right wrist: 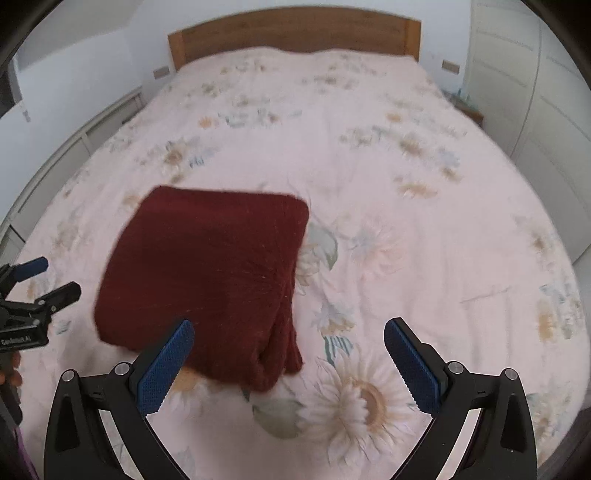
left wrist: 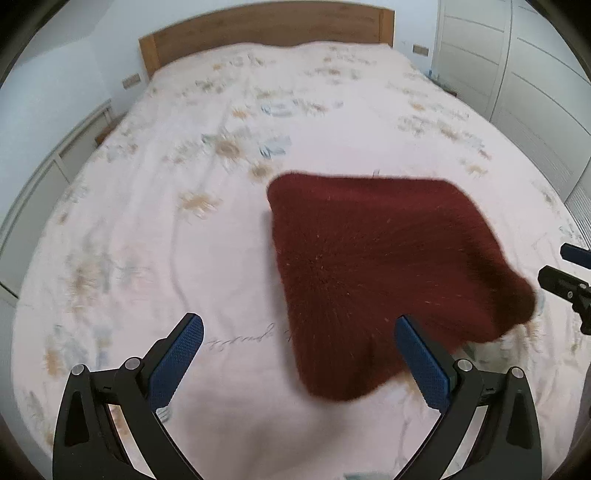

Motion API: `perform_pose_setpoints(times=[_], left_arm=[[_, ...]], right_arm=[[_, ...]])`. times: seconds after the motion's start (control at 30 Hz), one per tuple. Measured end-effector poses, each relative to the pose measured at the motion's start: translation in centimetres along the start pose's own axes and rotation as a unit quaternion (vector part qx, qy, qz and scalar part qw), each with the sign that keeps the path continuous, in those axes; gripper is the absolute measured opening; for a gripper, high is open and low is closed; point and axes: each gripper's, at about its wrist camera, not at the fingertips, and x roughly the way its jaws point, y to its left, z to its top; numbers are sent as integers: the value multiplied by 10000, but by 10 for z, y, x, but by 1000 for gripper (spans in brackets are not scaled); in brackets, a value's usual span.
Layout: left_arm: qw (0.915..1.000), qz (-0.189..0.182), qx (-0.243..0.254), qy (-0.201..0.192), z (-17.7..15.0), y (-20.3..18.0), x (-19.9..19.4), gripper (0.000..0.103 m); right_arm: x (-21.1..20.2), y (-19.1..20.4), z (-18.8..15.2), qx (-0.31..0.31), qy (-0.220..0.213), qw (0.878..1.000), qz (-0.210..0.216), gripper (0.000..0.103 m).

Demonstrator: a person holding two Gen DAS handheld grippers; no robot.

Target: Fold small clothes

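i see my left gripper (left wrist: 299, 328) spread wide and holding nothing; the folded dark red sweater (left wrist: 373, 266) lies ahead and to its right on the bed cover (left wrist: 147, 221). my right gripper (right wrist: 288, 332) is equally wide and unloaded, with the sweater (right wrist: 207, 273) ahead-left, its stacked edges toward me. bare cover runs ahead to the headboard (right wrist: 295, 35).

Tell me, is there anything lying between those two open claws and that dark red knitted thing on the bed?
Nothing visible. The folded maroon knit lies alone on the floral bedspread. The left gripper and the right gripper are both open and empty, each with the knit's near edge by one blue pad, and only bare bedspread around.
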Motion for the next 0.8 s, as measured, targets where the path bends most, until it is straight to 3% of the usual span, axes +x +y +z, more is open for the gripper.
perform_pose_setpoints(times=[0.23,0.47,0.8], left_arm=[[9996,224,-110,-158,-16,6,-61,102],[9989,283,-380,9,-44,13,-71,102],[9986,357,-386,63,-61,12,-78,102]], right_arm=[[-52,0,-26,-20,-242,9993,-278,103],[-68,-7,-55,95,-135,9988,-450,103],[-81,-12,-66,99,-118,9984,-551,103]])
